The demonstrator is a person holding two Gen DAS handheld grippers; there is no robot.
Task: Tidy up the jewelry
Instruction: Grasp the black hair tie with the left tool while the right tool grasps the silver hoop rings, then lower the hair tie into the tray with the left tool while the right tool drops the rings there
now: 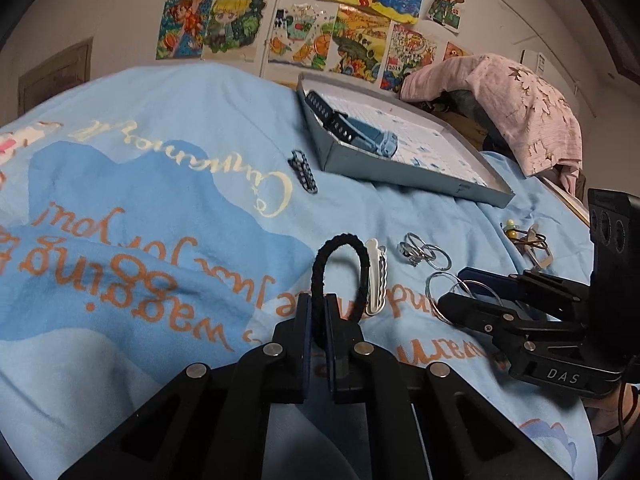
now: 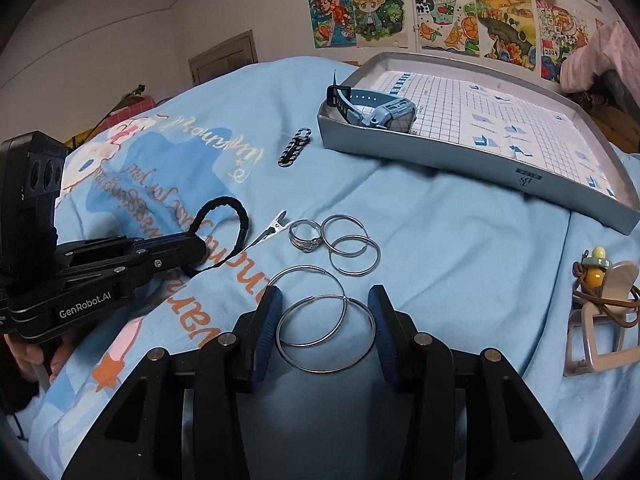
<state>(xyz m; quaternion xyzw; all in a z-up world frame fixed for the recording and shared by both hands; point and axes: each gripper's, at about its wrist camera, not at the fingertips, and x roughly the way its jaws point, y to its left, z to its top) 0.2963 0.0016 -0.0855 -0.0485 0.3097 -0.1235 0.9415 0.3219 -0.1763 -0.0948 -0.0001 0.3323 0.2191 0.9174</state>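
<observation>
Left wrist view: the left tongs (image 1: 317, 322) are closed narrowly on the lower end of a black hair tie (image 1: 340, 268), whose loop is held up ahead of the tips above the blue blanket (image 1: 160, 184). Just right of the loop a white hair clip (image 1: 376, 276) is seen, and further right a silver ring (image 1: 408, 252) beside small hoop earrings (image 1: 436, 258).

Right wrist view: the right tongs (image 2: 325, 320) are spread wide, with two large hoop earrings (image 2: 326, 334) lying overlapped on the blanket between the pads, not gripped. Ahead and to the right, a grey box tray (image 2: 472, 152) is seen with a blue watch (image 2: 384, 114) in its near-left corner. A braided bracelet (image 2: 294, 152) lies left of the tray. Far right, a beige claw clip (image 2: 600, 320) and a brown cord charm (image 2: 596, 268) are placed together.
</observation>
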